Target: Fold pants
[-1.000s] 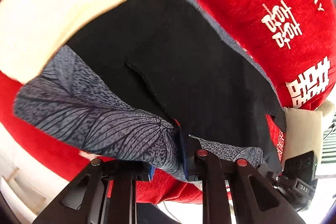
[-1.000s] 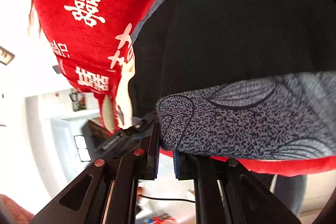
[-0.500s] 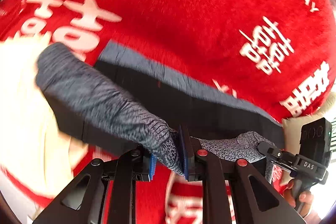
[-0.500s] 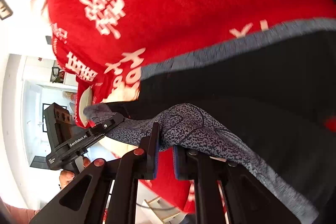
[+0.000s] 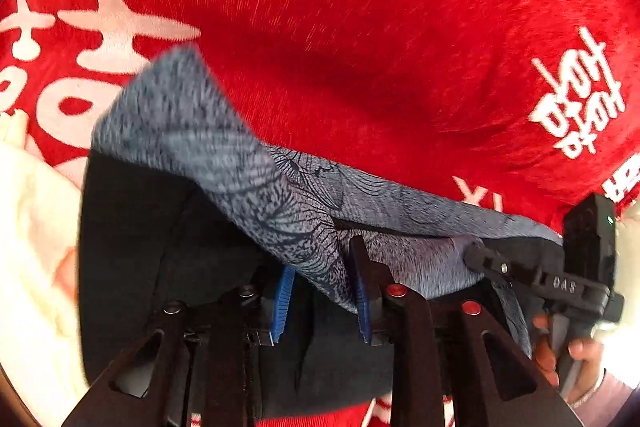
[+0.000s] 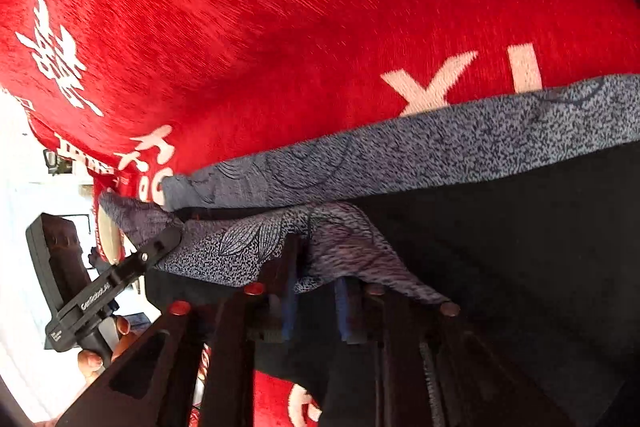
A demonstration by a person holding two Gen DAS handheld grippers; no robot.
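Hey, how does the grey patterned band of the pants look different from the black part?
The band is grey with dark speckles and leaf lines; the black part is plain. The band is a narrow strip along the edge; the black part is a broad panel. Both lie on the red cloth.

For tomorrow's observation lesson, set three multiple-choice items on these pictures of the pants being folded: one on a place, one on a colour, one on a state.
1. Where do the pants lie?
A. on a red blanket
B. in a basket
C. on a chair

2. What colour is the blanket's lettering?
A. green
B. white
C. black

3. What lies between the left tool's fingers?
A. nothing
B. a belt
C. grey patterned fabric

Answers:
1 A, the red blanket spreads around the pants.
2 B, the lettering shows white on red.
3 C, the grey patterned fabric hangs between its blue pads as the jaws open.
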